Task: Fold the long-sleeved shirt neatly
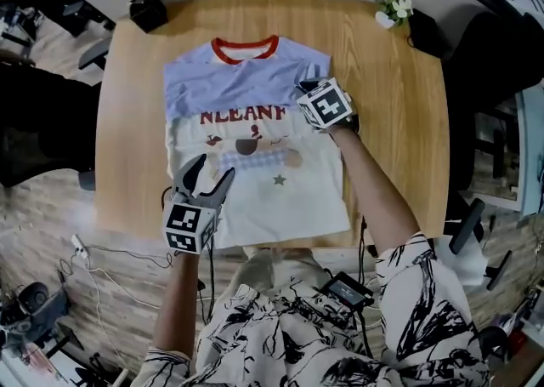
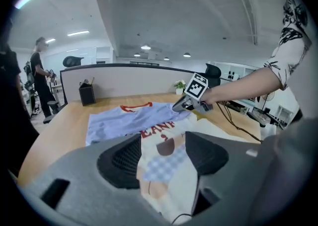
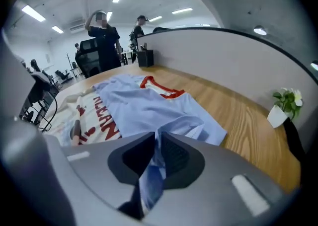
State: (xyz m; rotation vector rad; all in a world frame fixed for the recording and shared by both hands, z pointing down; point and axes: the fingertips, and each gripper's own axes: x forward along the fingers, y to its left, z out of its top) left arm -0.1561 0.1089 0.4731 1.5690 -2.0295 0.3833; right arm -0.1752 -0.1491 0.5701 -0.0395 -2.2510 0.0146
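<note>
Bare table point(image 1: 136, 122) beside shirt point(image 1: 255, 88); black box point(image 1: 148, 11), plant point(image 1: 393, 7) at far corners

head view: high, steeply down on table point(image 1: 399, 122) | gripper views: low, close, from opposite sides | shared by all: shirt point(image 1: 255, 147)

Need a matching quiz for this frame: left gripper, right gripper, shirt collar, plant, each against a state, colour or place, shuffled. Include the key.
Column one:
1. left gripper
2. right gripper
3. shirt collar
4. plant

Column two:
A. red
B. far right corner of the table
C. jaws apart, gripping nothing
D. jaws shut on blue fabric of the shirt

Pairs: 1-C, 2-D, 3-A, 4-B
</note>
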